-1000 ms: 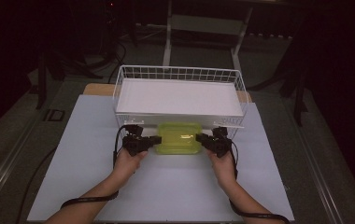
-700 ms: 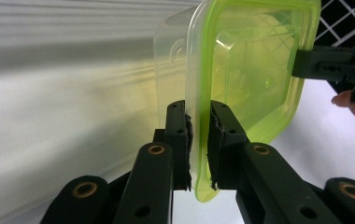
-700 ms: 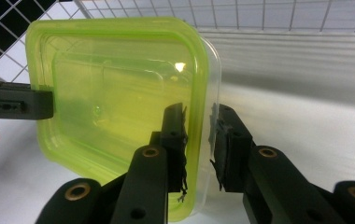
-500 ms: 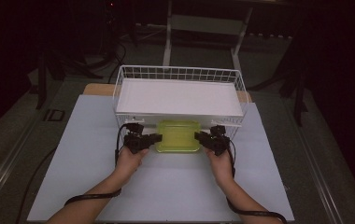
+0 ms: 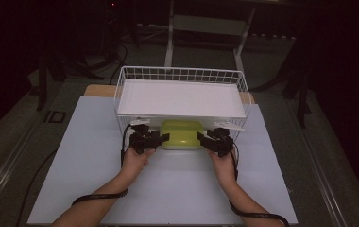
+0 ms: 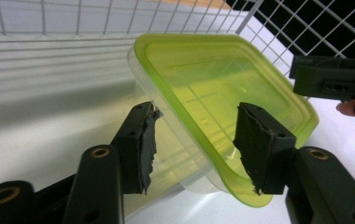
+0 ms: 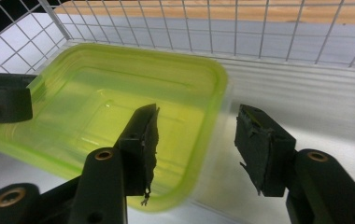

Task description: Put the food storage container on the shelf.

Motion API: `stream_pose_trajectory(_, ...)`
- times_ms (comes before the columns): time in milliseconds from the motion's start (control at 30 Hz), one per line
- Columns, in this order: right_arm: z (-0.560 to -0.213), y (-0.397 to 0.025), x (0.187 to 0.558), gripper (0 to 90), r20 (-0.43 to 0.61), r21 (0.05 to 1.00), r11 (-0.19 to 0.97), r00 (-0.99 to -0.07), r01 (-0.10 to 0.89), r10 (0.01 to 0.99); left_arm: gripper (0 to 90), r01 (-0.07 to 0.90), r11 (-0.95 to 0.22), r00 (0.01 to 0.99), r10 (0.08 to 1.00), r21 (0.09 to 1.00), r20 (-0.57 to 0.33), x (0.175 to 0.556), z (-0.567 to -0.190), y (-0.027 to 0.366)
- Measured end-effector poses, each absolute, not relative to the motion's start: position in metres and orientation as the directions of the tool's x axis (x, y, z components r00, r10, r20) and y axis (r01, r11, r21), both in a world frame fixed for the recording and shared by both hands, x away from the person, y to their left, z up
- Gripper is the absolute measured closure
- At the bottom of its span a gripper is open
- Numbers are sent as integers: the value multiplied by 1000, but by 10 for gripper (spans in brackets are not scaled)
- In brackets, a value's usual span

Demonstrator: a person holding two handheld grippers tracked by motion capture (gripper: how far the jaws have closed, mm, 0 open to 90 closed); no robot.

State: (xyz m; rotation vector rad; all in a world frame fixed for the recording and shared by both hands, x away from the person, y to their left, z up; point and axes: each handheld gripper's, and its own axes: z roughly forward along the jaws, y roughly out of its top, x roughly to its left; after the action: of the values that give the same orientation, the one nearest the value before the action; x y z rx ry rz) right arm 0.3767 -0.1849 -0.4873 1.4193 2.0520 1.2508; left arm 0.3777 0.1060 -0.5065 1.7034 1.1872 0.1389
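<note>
Worktop (image 5: 73, 161): white sheet surface, brightly lit, with a wooden edge (image 5: 97, 90) exposed at the far side. Floor (image 5: 21, 142): grey-green, dim. Metal frame legs (image 5: 170, 33): pale, standing beyond the worktop. Dark stand legs (image 5: 303, 90): at right. Cables (image 5: 116, 52): on the floor, far left. Surroundings: dark, unlit room.

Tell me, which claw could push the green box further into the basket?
Neither clearly; probably both. The left claw and right claw straddle opposite ends of the green box, partly inside the wire basket.
</note>
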Motion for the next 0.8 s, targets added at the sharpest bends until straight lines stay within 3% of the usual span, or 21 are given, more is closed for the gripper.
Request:
stream_pose_trajectory(167,-482,-188,367,463,183,825,114,-451,554,874,318,632,-15,501,771,775,-394,377,-508,110)
stream_pose_trajectory(333,-477,-181,356,451,171,829,139,-484,541,858,198,654,27,473,765,756,-437,382,-512,114)
stream_pose_trajectory(467,-474,-175,347,445,181,836,147,-517,529,836,201,640,-8,363,884,768,-294,382,-508,104)
stream_pose_trajectory(533,-473,-171,343,435,183,837,158,-541,523,821,189,608,-56,391,890,792,-237,379,-506,104)
stream_pose_trajectory(667,-472,-162,335,415,176,845,182,-582,503,794,184,555,-56,417,882,830,-220,367,-500,106)
stream_pose_trajectory(800,-476,-152,330,409,183,842,203,-619,499,763,172,530,-23,487,827,848,-281,356,-492,111)
